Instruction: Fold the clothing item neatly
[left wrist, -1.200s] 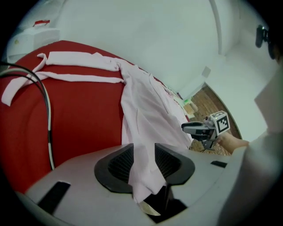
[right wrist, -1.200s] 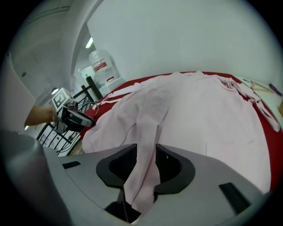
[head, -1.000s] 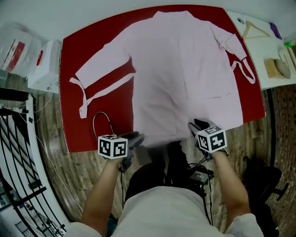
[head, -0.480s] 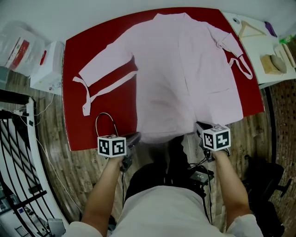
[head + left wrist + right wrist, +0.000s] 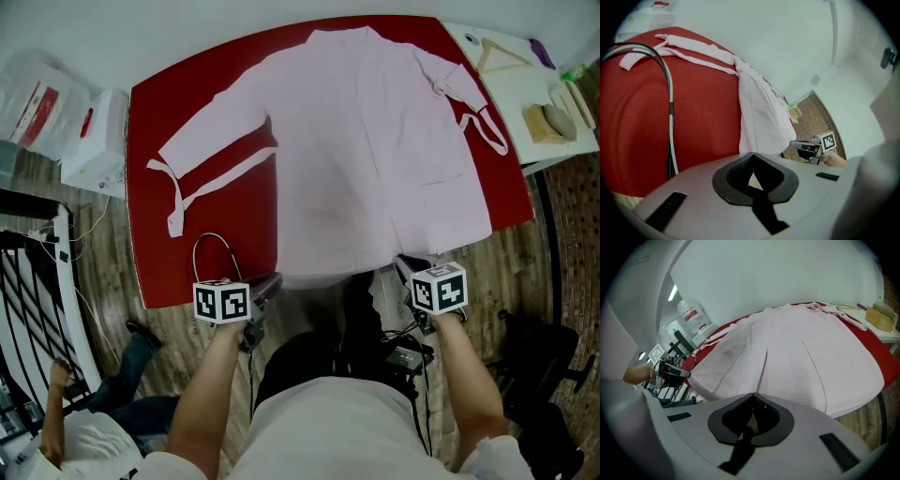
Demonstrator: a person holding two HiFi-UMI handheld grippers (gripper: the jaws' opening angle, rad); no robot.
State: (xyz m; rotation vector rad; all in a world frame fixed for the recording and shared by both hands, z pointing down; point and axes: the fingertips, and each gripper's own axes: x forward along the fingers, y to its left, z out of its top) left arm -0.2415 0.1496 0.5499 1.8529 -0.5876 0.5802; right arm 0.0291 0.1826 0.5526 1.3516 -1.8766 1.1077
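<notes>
A pale pink robe (image 5: 375, 141) lies spread flat, collar at the far side, on the red table (image 5: 206, 225). Its left sleeve and belt (image 5: 202, 183) reach out to the left. My left gripper (image 5: 274, 281) is at the hem's near left corner over the table's front edge, and its jaws have closed on the hem (image 5: 761, 117). My right gripper (image 5: 401, 264) grips the hem near the right side, with pink cloth (image 5: 797, 357) running in under its closed jaws. Each gripper view shows the other gripper across the hem.
A black cable loop (image 5: 211, 248) lies on the table by my left gripper. A white box (image 5: 94, 136) and plastic bag (image 5: 33, 94) stand at the left. A side table (image 5: 511, 84) with a hanger is at the right. A person (image 5: 66, 441) crouches at the lower left.
Both grippers' jaws have closed at the robe's hem and shifted slightly along the table's front edge. A person has come into view at the lower left.
</notes>
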